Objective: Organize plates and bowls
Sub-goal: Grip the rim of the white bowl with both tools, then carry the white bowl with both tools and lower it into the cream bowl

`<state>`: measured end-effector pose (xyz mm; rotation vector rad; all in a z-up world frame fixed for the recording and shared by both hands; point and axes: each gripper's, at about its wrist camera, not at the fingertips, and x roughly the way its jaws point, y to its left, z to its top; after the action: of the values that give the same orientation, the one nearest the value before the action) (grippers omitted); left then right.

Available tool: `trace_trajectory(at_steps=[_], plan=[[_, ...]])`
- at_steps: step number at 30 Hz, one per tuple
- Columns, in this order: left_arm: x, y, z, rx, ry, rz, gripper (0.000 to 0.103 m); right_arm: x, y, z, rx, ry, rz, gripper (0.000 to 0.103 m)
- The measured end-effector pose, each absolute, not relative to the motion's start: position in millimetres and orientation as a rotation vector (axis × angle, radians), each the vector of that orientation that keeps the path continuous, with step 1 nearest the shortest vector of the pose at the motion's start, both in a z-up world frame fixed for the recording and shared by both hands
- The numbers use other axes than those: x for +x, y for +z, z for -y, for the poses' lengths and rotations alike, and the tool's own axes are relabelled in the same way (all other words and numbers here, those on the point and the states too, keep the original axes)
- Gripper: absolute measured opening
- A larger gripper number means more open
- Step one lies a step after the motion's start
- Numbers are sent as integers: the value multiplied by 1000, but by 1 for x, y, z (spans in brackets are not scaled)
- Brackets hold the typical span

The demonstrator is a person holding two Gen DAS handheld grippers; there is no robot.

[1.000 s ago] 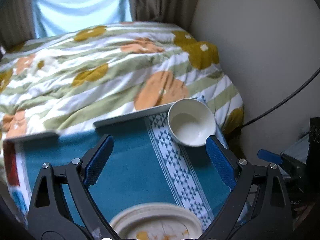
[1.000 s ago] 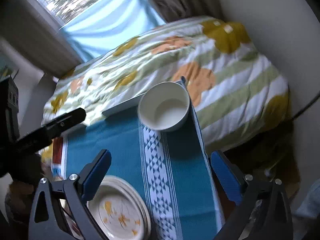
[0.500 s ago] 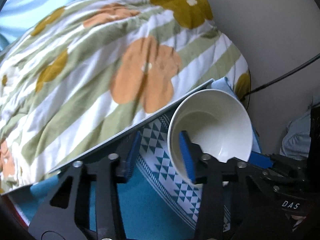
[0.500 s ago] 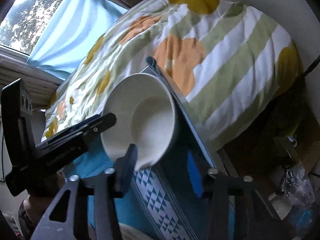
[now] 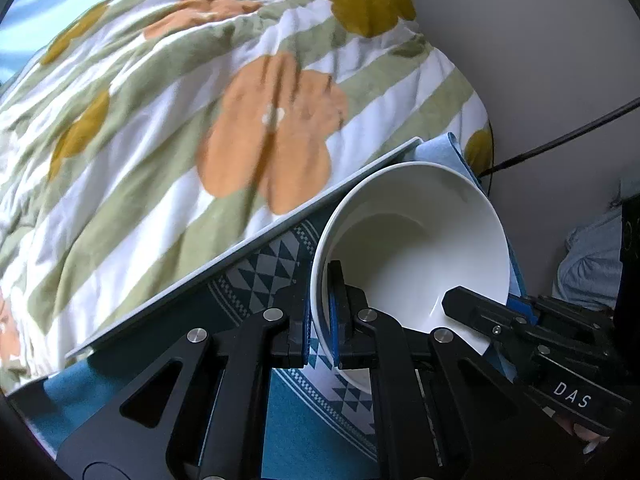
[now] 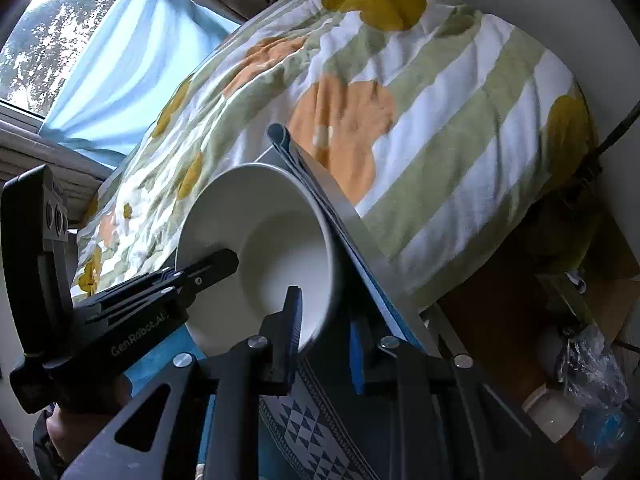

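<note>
A white bowl (image 5: 416,248) sits at the far right corner of a table under a teal patterned cloth (image 5: 260,276). My left gripper (image 5: 320,316) is shut on the bowl's left rim, one finger inside and one outside. My right gripper (image 6: 326,320) clamps the opposite rim of the same bowl (image 6: 276,248), one finger inside and one outside. Each gripper shows in the other's view, the right gripper (image 5: 492,312) in the left wrist view and the left gripper (image 6: 216,264) in the right wrist view. The plates are out of view.
A bed with a flowered, striped quilt (image 5: 200,120) lies just beyond the table edge (image 5: 240,248). A wall with a black cable (image 5: 560,136) is at right. Bottles and a plastic bag (image 6: 576,392) sit low at right.
Both grippers moved in from open over the table to the bowl and closed on its opposite rims. The plates have dropped out of view.
</note>
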<state>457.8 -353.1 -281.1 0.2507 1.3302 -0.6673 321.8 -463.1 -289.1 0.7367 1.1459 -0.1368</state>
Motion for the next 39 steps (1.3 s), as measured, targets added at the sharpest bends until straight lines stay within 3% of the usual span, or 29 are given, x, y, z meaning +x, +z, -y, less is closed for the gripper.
trace_trajectory(at_steps=[13, 22, 28, 39], plan=[[407, -198, 309, 137, -554, -1190, 6, 297, -219, 439, 594, -3, -1068, 19], [322, -121, 215, -2, -363, -1053, 7, 257, -148, 369, 429, 201, -1015, 19], [264, -106, 131, -81, -225, -1026, 7, 230, -132, 294, 332, 352, -1023, 19], [186, -124, -30, -157, -75, -1068, 7, 192, -155, 149, 292, 497, -1097, 19]])
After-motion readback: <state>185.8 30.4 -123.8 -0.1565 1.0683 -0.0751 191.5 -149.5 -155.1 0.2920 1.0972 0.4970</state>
